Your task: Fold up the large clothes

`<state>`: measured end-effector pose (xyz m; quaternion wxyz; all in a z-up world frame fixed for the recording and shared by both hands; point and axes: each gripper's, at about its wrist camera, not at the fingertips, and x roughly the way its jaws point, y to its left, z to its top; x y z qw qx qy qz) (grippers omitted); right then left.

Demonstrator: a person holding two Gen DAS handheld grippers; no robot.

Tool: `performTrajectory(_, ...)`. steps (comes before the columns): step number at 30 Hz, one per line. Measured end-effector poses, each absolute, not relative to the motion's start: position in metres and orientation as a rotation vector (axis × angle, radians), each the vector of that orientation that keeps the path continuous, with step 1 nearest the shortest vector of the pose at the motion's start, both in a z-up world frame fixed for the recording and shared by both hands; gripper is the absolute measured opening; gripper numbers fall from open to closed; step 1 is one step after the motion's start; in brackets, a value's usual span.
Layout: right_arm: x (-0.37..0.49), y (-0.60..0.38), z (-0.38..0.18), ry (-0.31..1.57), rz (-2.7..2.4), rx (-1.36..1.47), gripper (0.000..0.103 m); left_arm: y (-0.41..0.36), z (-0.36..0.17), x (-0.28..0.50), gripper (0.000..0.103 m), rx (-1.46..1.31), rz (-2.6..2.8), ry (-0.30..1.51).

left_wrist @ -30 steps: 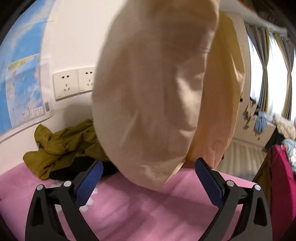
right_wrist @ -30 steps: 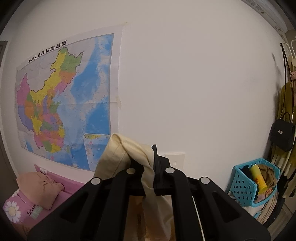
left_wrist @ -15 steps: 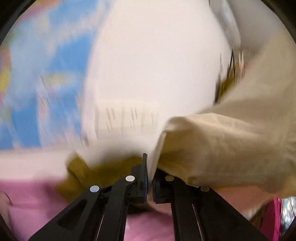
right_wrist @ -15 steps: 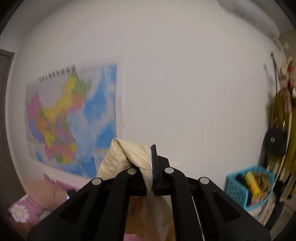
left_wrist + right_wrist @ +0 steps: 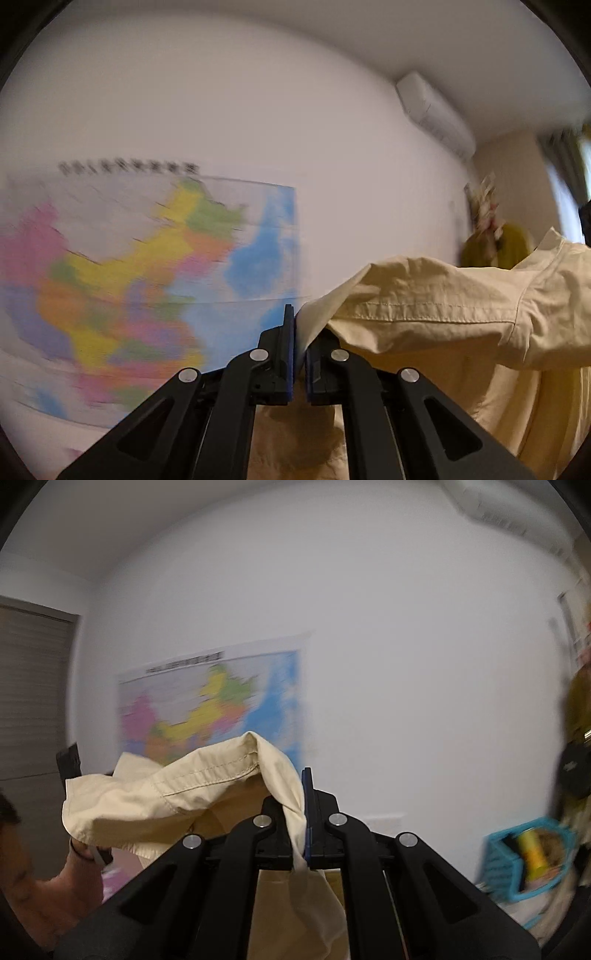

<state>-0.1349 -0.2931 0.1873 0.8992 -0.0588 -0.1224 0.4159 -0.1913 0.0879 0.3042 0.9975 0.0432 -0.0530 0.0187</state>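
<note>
A cream-coloured garment (image 5: 443, 325) hangs in the air between both grippers. My left gripper (image 5: 298, 332) is shut on one edge of it, and the cloth stretches away to the right with a stitched seam showing. In the right wrist view the same cream garment (image 5: 177, 797) runs off to the left, and my right gripper (image 5: 303, 812) is shut on a bunched edge of it. The rest of the cloth drops below both grippers. At the left edge a person's hand (image 5: 77, 871) holds the other gripper's handle.
A coloured wall map (image 5: 147, 280) hangs on the white wall ahead, with an air conditioner (image 5: 432, 110) high on the right. A blue basket (image 5: 524, 860) with things in it stands low on the right, under hanging olive clothes and a black bag (image 5: 572, 771). A grey door (image 5: 33, 694) is at left.
My left gripper was open under the hanging garment above the pink bed; it has shut on the cloth's edge and swung up towards the wall. The right gripper shifted sideways, still gripping.
</note>
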Motion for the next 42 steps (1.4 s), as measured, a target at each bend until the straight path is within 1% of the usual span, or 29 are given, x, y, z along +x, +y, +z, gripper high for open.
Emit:
performTrajectory(3, -0.133, -0.266, 0.176, -0.236, 0.982, -0.151, 0.003, 0.104, 0.306, -0.223, 0.003, 0.12, 0.119, -0.087)
performTrajectory(5, -0.111, -0.236, 0.171, -0.186, 1.053, -0.157, 0.003, 0.113, 0.302, -0.239, 0.003, 0.128, 0.18, -0.041)
performTrajectory(8, -0.06, -0.182, 0.162, -0.054, 1.084, -0.161, 0.004, 0.142, 0.281, -0.215, 0.003, 0.124, 0.259, 0.085)
performTrajectory(9, -0.03, -0.153, 0.154, 0.029, 1.086, -0.16, 0.004, 0.156, 0.271, -0.199, 0.003, 0.097, 0.275, 0.148)
performTrajectory(12, 0.051, -0.08, 0.128, 0.215, 1.067, -0.143, 0.004, 0.212, 0.219, -0.119, 0.003, 0.038, 0.37, 0.367)
performTrajectory(14, 0.1, -0.042, 0.108, 0.33, 1.074, -0.117, 0.004, 0.241, 0.19, -0.081, 0.003, 0.009, 0.4, 0.46)
performTrajectory(16, 0.143, -0.005, 0.079, 0.439, 1.049, -0.138, 0.004, 0.28, 0.144, -0.028, 0.003, -0.057, 0.434, 0.578)
performTrajectory(19, 0.198, 0.046, 0.033, 0.584, 0.979, -0.179, 0.004, 0.316, 0.081, 0.023, 0.003, -0.112, 0.453, 0.73)
performTrajectory(20, 0.217, 0.055, 0.019, 0.633, 0.967, -0.172, 0.004, 0.32, 0.064, 0.026, 0.003, -0.119, 0.453, 0.761)
performTrajectory(22, 0.251, 0.071, -0.005, 0.678, 0.874, -0.184, 0.006, 0.335, 0.027, 0.051, 0.006, -0.115, 0.451, 0.843)
performTrajectory(24, 0.273, 0.077, -0.024, 0.704, 0.788, -0.206, 0.013, 0.349, 0.003, 0.071, 0.016, -0.13, 0.442, 0.905)
performTrajectory(25, 0.279, 0.078, -0.028, 0.698, 0.747, -0.217, 0.026, 0.355, -0.003, 0.076, 0.02, -0.128, 0.446, 0.926)
performTrajectory(26, 0.284, 0.078, -0.031, 0.691, 0.693, -0.242, 0.047, 0.362, -0.008, 0.081, 0.032, -0.134, 0.459, 0.944)
performTrajectory(27, 0.288, 0.079, -0.031, 0.679, 0.654, -0.265, 0.055, 0.368, -0.009, 0.082, 0.044, -0.142, 0.466, 0.954)
performTrajectory(28, 0.284, 0.075, -0.027, 0.647, 0.621, -0.287, 0.061, 0.376, -0.006, 0.08, 0.046, -0.154, 0.459, 0.954)
performTrajectory(30, 0.269, 0.066, -0.017, 0.601, 0.655, -0.3, 0.059, 0.383, 0.004, 0.069, 0.048, -0.185, 0.391, 0.92)
performTrajectory(32, 0.24, 0.05, -0.005, 0.516, 0.723, -0.306, 0.06, 0.382, 0.023, 0.049, 0.049, -0.21, 0.295, 0.851)
performTrajectory(34, 0.205, 0.04, 0.001, 0.468, 0.832, -0.312, 0.06, 0.371, 0.047, 0.023, 0.059, -0.177, 0.21, 0.744)
performTrajectory(35, 0.19, 0.041, -0.004, 0.488, 0.926, -0.32, 0.06, 0.362, 0.056, 0.013, 0.068, -0.154, 0.173, 0.706)
performTrajectory(36, 0.178, 0.046, -0.013, 0.523, 1.005, -0.341, 0.06, 0.349, 0.064, 0.003, 0.069, -0.124, 0.115, 0.677)
performTrajectory(38, 0.169, 0.063, -0.038, 0.593, 1.046, -0.391, 0.06, 0.322, 0.063, 0.0, 0.069, -0.087, 0.006, 0.692)
performTrajectory(42, 0.198, 0.098, -0.097, 0.819, 1.027, -0.395, 0.06, 0.275, 0.029, 0.018, 0.07, -0.031, -0.154, 0.848)
